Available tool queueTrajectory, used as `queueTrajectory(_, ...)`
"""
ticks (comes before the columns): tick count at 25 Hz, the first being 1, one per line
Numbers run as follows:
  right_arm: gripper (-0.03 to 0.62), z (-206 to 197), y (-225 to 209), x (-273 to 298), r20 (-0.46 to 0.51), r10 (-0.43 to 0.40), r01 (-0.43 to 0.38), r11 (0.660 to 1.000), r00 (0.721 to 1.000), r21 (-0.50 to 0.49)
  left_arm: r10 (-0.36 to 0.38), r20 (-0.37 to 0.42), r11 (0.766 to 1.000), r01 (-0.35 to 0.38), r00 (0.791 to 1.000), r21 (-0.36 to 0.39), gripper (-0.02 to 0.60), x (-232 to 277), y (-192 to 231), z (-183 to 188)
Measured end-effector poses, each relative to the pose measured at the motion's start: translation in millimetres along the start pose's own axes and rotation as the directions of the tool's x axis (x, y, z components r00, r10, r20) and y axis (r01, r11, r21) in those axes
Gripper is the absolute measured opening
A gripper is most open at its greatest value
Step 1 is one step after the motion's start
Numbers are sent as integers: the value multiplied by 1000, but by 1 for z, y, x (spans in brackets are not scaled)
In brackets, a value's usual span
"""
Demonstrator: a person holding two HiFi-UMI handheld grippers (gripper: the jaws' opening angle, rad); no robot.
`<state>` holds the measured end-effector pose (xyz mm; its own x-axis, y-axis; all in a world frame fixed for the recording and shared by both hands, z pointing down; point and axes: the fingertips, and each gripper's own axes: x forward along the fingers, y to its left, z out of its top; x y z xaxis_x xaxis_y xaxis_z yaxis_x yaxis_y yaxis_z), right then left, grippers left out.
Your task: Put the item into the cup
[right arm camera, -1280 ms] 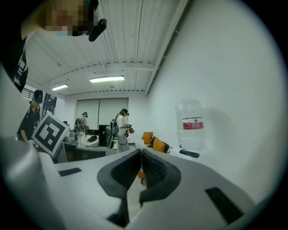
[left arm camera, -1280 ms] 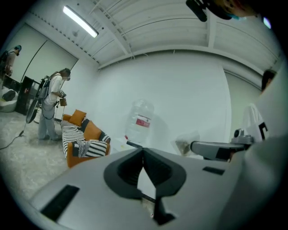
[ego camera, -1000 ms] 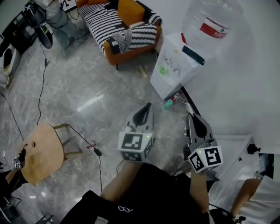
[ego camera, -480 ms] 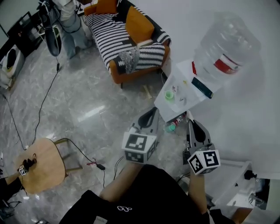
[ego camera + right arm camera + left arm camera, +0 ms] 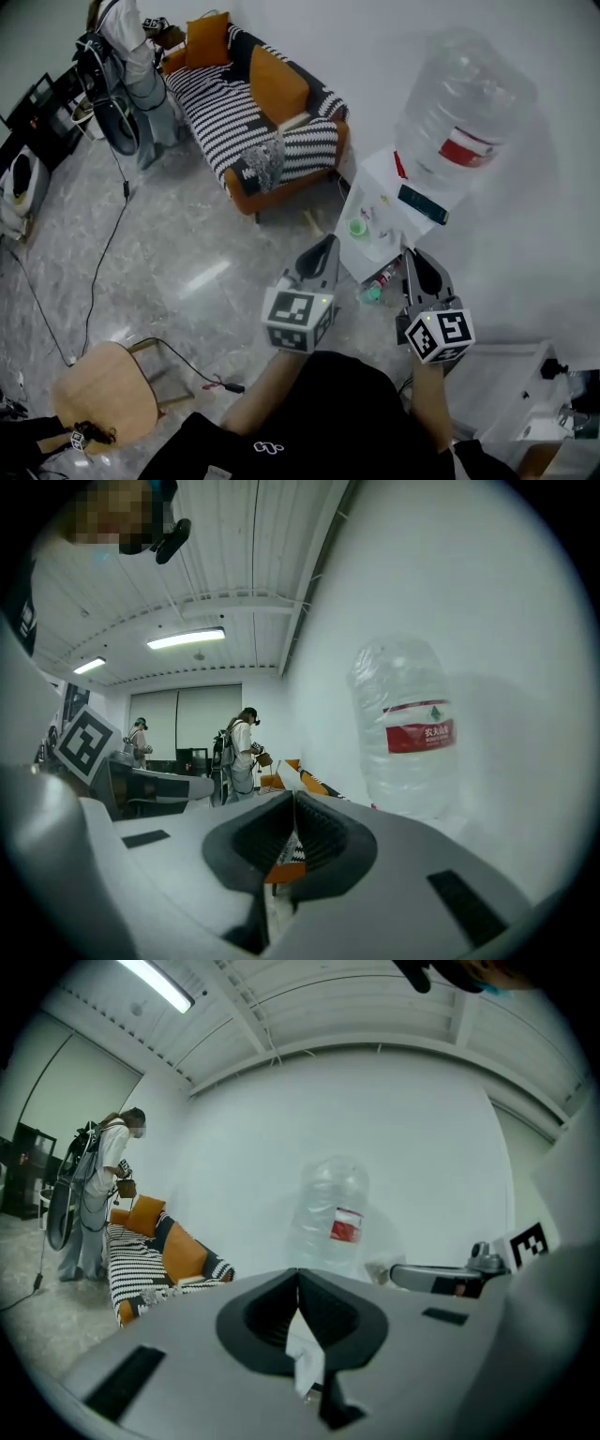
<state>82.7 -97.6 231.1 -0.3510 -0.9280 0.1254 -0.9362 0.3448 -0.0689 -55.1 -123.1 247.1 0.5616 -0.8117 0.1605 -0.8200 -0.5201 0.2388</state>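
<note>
The green cup (image 5: 357,227) on the white dispenser top (image 5: 375,246) has drifted closer to my tongs in the head view as I walk up, and the wooden chair (image 5: 103,398) has sunk toward the corner. My left gripper (image 5: 328,242) and right gripper (image 5: 413,253) are both pinched together on nothing. The item is probably among the small pale bits (image 5: 383,202) beside the cup, too small to name. I should close in, steady myself, and open one pair only once it is right above the item.

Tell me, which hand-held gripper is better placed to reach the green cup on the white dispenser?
Probably the left hand-held gripper: in the head view its tip lies nearer the green cup than the right hand-held gripper does. Both have their jaws shut.
</note>
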Motion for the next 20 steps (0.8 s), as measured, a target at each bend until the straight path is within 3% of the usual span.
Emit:
queueTrajectory(6,15,-9,-17,6,-38,-19,20,1000,999,22,8,-32,999,-9,999,-38,14,14,1,-7)
queueTrajectory(10,15,-22,-35,17,-60,-17,19,999,998,45,3,-72,1000,-3,997,-7,14,39,-6,-17)
queueTrajectory(20,15,-112,-84,66,-142,-12,26,995,990,94,45,-203,998,-34,978,57,14,107,16,-85)
